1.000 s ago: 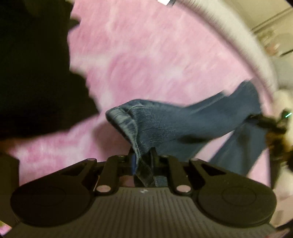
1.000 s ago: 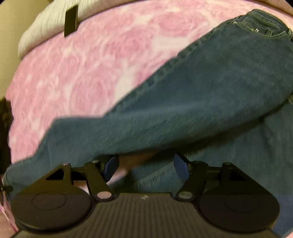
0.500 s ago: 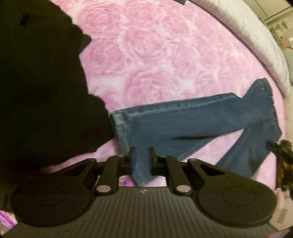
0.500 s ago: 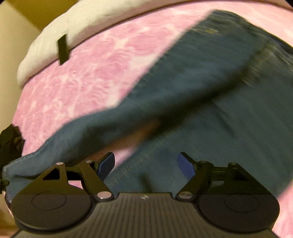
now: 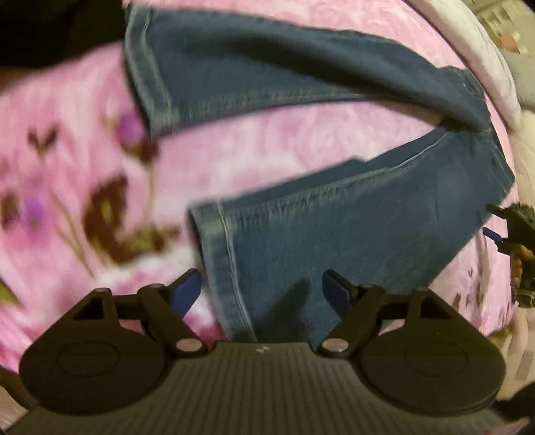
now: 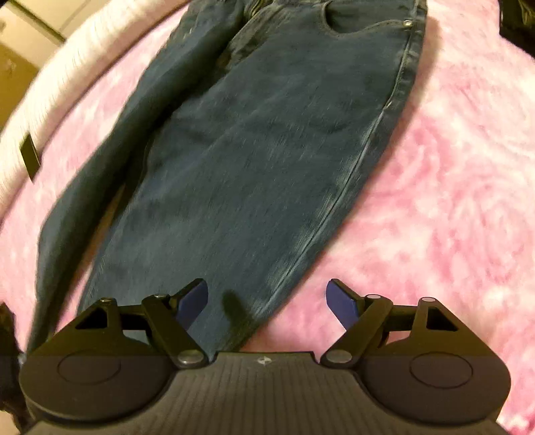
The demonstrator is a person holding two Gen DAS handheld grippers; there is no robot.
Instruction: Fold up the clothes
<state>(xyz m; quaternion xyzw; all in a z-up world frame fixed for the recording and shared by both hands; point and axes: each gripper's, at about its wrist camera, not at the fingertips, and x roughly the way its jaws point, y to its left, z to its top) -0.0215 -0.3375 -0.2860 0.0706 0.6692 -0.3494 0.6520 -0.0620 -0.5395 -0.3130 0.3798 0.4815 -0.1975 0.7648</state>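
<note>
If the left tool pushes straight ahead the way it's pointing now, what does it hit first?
Most likely the jeans: the left tool is open, and the hemmed end of the nearer leg lies right ahead between its fingers, on the pink blanket. Blur leaves the depth uncertain.

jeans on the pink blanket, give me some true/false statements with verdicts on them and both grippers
1. The left gripper is clamped on a hem. False: its jaws stand open, holding nothing.
2. The jeans lie on a pink blanket. True.
3. The two legs are stacked neatly together. False: in the left wrist view they spread apart, with blanket showing between them.
4. The right gripper is open. True.
5. A front pocket with a rivet shows near the waist. True.
6. The jeans are white. False: they are dark blue denim.
</note>
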